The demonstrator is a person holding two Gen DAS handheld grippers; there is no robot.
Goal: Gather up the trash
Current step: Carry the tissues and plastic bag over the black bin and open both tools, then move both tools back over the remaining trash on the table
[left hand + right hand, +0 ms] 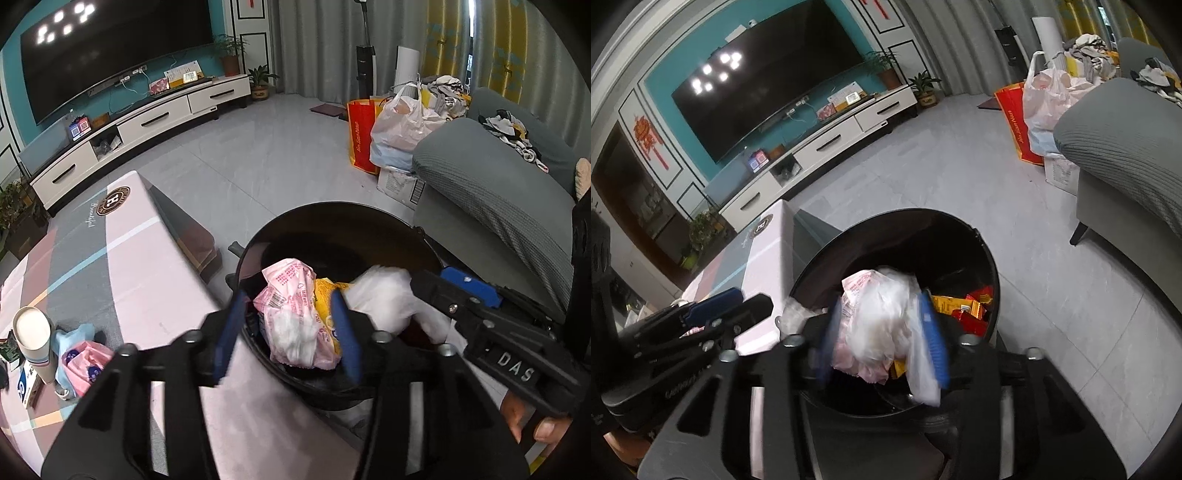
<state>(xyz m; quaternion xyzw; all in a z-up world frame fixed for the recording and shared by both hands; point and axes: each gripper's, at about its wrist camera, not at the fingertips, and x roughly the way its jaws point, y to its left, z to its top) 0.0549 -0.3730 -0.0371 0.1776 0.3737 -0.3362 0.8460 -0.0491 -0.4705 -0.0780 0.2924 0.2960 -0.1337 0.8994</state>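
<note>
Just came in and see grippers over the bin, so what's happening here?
A person is dropping rubbish into the round black bin. The left gripper is open around a crumpled pink and white wrapper; the right gripper is open around a crumpled clear plastic bag. More pink packaging waits on the table.

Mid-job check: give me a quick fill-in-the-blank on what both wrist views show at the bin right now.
1. Both hand-held grippers hover over the round ____ trash bin.
2. Between the left hand-held gripper fingers sits a crumpled ____ wrapper with a barcode.
3. Red and yellow packets lie ____ the bin.
4. More pink trash waits on the ____.

Missing words: black; pink; inside; table
</note>
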